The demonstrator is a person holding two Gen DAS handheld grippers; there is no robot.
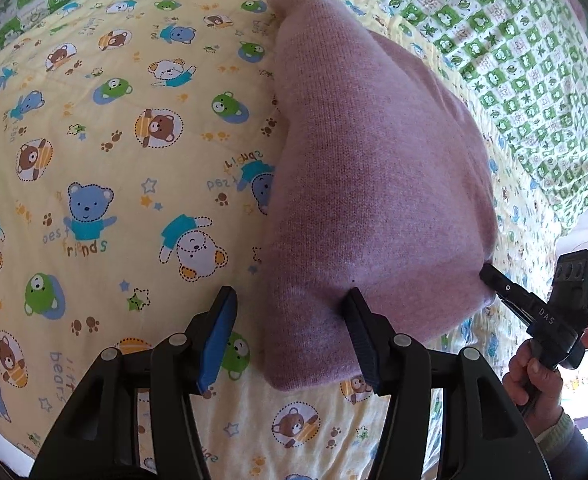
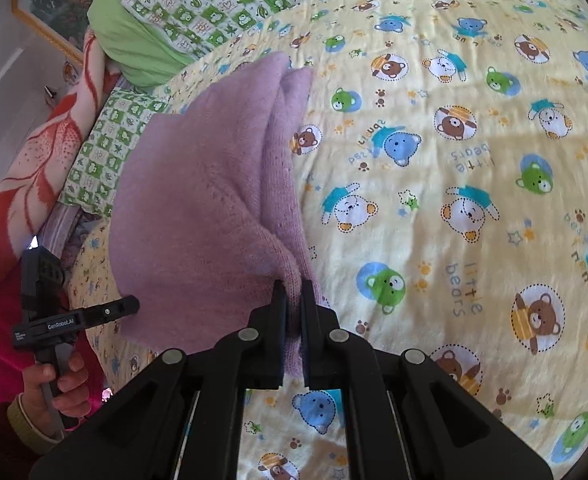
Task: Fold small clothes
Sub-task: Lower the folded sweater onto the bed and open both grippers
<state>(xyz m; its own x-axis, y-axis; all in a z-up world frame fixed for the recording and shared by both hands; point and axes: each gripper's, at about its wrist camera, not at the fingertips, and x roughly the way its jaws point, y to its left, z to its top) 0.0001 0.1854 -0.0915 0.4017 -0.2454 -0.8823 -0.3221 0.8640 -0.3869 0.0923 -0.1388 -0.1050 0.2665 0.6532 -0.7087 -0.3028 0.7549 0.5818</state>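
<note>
A small pink knit sweater lies on a yellow bear-print sheet. My left gripper is open at the sweater's near edge; its right finger touches the knit and its blue-padded left finger is over the sheet. My right gripper is shut on the sweater's near corner, with the knit pinched between the pads. The right gripper also shows at the sweater's right corner in the left wrist view, and the left gripper shows at the sweater's left edge in the right wrist view.
A green-and-white checked quilt lies folded behind the sweater. A red-and-white patterned blanket and a green cloth lie at the left of the bed. A framed picture hangs on the wall.
</note>
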